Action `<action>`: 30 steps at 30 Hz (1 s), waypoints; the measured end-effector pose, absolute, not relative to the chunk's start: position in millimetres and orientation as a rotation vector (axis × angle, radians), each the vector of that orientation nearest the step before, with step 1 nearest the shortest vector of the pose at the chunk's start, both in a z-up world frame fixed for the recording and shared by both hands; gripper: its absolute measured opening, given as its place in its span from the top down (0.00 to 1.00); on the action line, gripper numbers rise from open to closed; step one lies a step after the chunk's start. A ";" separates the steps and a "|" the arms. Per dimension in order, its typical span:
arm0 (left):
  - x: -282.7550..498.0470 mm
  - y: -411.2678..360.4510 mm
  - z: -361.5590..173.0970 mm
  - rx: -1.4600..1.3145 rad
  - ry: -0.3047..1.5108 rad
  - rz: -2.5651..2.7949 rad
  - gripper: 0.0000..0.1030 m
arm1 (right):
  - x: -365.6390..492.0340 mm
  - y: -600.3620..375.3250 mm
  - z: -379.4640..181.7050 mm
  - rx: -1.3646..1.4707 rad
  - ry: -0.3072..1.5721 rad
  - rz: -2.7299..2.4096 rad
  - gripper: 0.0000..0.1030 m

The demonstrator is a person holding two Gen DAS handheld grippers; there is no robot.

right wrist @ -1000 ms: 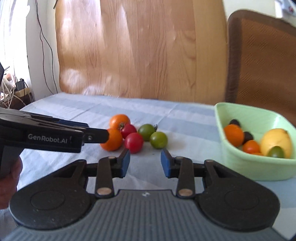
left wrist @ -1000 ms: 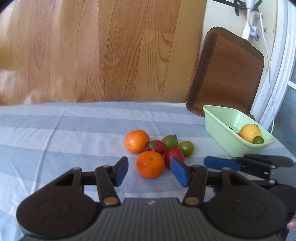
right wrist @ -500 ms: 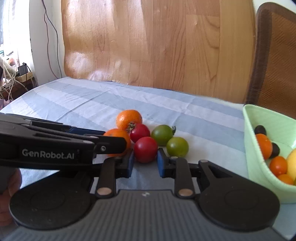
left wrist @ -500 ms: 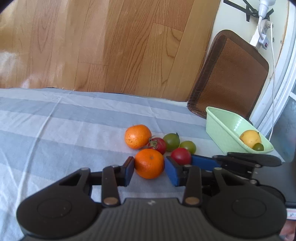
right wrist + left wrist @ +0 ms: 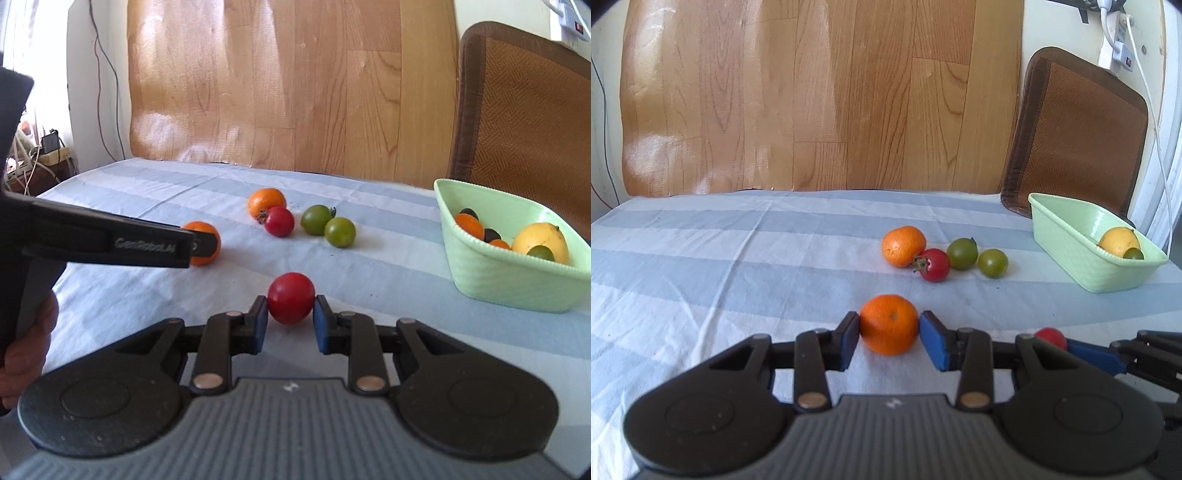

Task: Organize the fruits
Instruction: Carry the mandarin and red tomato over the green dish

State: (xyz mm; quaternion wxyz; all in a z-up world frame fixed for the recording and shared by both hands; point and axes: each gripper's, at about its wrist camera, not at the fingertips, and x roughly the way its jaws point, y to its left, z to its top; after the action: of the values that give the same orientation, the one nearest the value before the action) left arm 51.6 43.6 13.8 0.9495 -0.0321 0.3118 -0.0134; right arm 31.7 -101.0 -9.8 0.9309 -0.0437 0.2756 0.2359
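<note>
Fruits are gripped in both hands: the left gripper [image 5: 889, 334] pinches a round orange tangerine [image 5: 888, 324], the right gripper [image 5: 290, 319] a smooth red tomato [image 5: 290, 297], both above the striped blue-and-white tablecloth [image 5: 701, 266]. Either could squirt from the narrow pads, I judge. Beyond lie four loose fruits, including a stemmed red tomato [image 5: 279, 220]; the pale green plastic basket [image 5: 491, 275], far right, is already crowded.

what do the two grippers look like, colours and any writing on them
Both the left gripper and right gripper are matte black plastic with a ribbed grey centre, brass-coloured rivets and blue pads on the jaws. White GenRobot.AI lettering runs along the left one's side. No cables visible.
</note>
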 end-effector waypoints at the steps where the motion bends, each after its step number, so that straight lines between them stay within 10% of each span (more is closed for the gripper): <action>1: 50.8 43.5 14.1 -0.066 0.634 -0.027 0.64 | 30.4 -100.0 -10.0 -0.095 0.565 0.484 0.72; 30: 43.7 49.6 15.6 -0.089 0.607 -0.066 0.54 | 27.1 -99.9 -12.8 -0.090 0.575 0.483 0.71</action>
State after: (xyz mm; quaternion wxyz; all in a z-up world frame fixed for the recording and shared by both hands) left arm 43.7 49.6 15.6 0.9527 -0.0438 0.2989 -0.0323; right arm 27.1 -99.9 -12.8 0.9293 -0.0438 0.2807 0.2359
